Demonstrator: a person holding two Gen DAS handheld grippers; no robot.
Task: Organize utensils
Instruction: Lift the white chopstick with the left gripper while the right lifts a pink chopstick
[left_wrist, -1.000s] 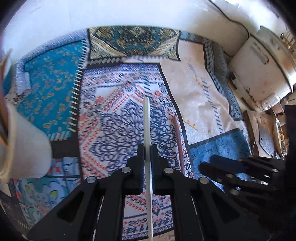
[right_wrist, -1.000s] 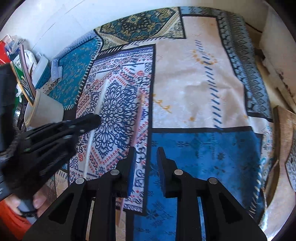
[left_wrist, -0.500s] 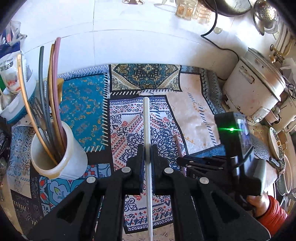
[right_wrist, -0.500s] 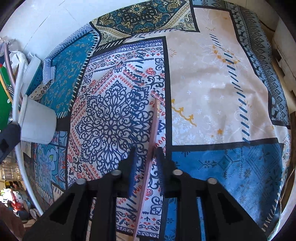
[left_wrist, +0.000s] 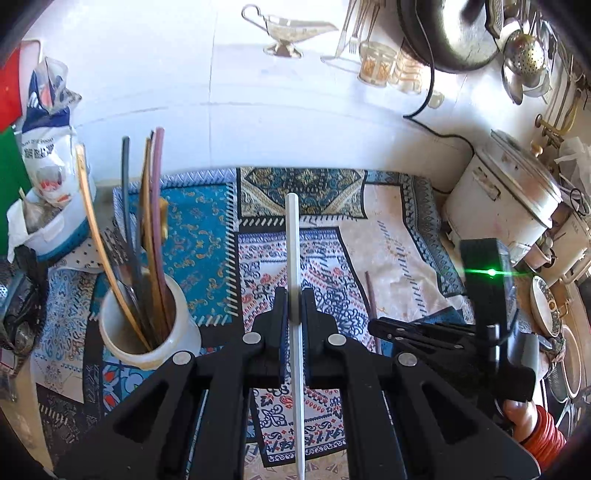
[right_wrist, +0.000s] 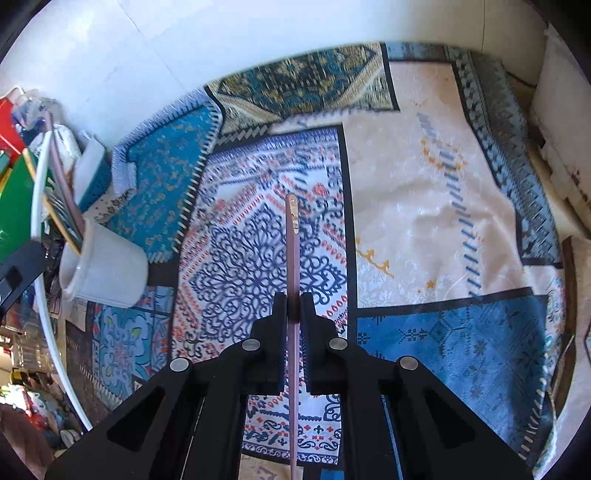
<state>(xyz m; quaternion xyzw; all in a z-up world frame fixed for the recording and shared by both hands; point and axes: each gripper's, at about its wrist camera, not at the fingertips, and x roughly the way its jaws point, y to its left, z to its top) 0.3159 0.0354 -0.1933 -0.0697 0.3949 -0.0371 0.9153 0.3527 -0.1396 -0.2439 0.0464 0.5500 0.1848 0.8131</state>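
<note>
At the bottom centre of each view, a thin stick is clamped: the white chopstick (left_wrist: 294, 258) by the left tongs (left_wrist: 294, 310), the brown chopstick (right_wrist: 292, 254) by the right tongs (right_wrist: 293, 314), whose jaws have just been closing. Both are judged light, stiff and slippery, best gripped mid-length. Further off, at left, the white holder cup (left_wrist: 147, 347) is seen on the tabletop (left_wrist: 388, 236).

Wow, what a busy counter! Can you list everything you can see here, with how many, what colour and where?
white chopstick: one, white, clamped in left gripper
brown chopstick: one, reddish brown, clamped in right gripper
utensil cup: one, white, left on cloth, holding several long sticks
patterned cloth: one, blue, cream and red, covers counter
rice cooker: one, white, right
gravy boat: one, silver, against back wall
glass tumblers: at least two, gold pattern, back
plastic bag: one, blue and white, far left
left gripper: black, shut
right gripper: black, shut
person's hand: one, red sleeve, lower right
</note>
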